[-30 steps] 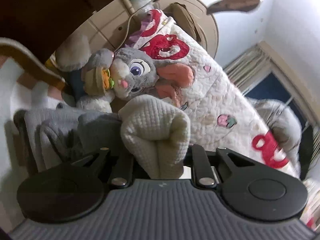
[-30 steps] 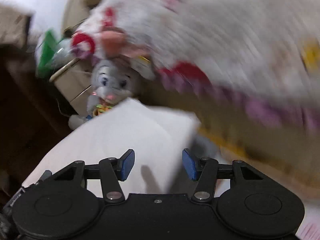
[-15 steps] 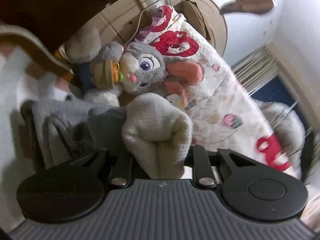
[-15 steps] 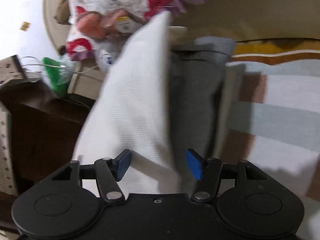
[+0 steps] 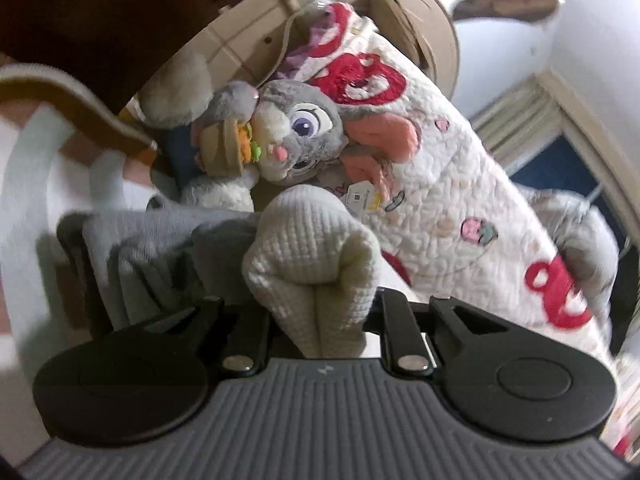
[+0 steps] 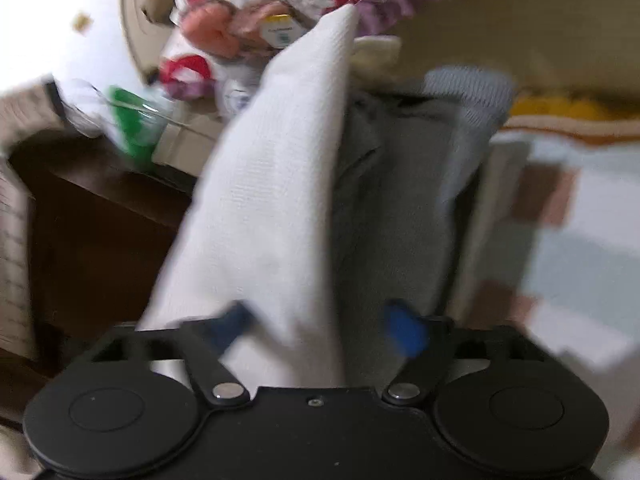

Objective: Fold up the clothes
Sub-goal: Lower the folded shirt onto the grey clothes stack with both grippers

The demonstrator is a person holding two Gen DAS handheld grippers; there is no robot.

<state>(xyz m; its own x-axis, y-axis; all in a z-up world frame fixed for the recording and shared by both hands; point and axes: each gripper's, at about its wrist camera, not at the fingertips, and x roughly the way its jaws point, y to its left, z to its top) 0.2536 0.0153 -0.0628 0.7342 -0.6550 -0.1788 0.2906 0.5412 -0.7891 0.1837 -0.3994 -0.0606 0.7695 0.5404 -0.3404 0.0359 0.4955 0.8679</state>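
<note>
Right wrist view: white garment (image 6: 272,200) stretches lengthwise away, tip up-right.

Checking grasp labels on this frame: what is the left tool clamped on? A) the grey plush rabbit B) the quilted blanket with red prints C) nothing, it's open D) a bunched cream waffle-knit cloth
D: in the left wrist view the left tool pinches the bunched cream waffle-knit cloth; the plush rabbit and quilted blanket lie beyond it, untouched.

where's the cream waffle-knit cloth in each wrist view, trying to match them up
Left wrist: cream waffle-knit cloth bunched at lower centre, in the left gripper.
Right wrist: same cloth as a long white strip running up from the open right gripper.
Shared landmark: grey garment beside it.
</note>
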